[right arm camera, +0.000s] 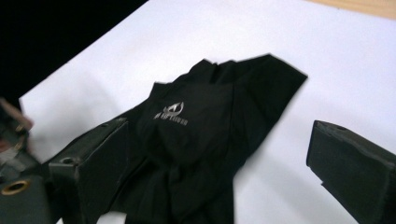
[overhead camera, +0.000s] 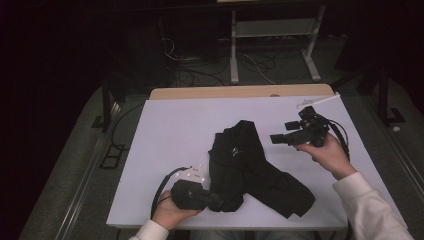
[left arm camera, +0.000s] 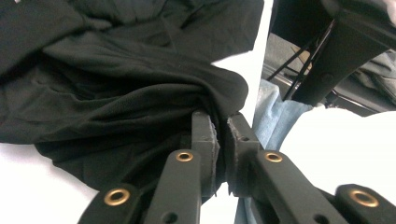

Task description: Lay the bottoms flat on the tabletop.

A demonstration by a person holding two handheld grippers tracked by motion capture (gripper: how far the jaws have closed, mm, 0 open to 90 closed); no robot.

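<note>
The black garment (overhead camera: 252,167) lies crumpled across the middle of the white bench (overhead camera: 170,125), and I read its long axis as running from the end nearest the far edge down to the corner by the person's right forearm. A small pale logo (right arm camera: 172,115) faces up on the upper part.

My left hand-held gripper (overhead camera: 212,200) sits at the near edge of the bench with the garment directly ahead of it. In the left gripper view its jaws are pinched narrow on a bunched fold of the fabric (left arm camera: 219,100), so I take this end as already held.

My right hand-held gripper (overhead camera: 276,139) hangs above the bench just beside the garment's upper end, jaws spread wide and holding nothing. From it the cloth lies ahead and below, with the logo panel between the two jaws in the right gripper view. That is the relation I would steer by: the right side is nearer the free upper end, the left has the near corner.

Hard to make out: black folds on black hide where sleeves, hems or a neckline run, so I cannot tell which kind of garment it is. The lettering under the logo is too blurred to read, and I cannot see how many layers the left jaws have caught.
</note>
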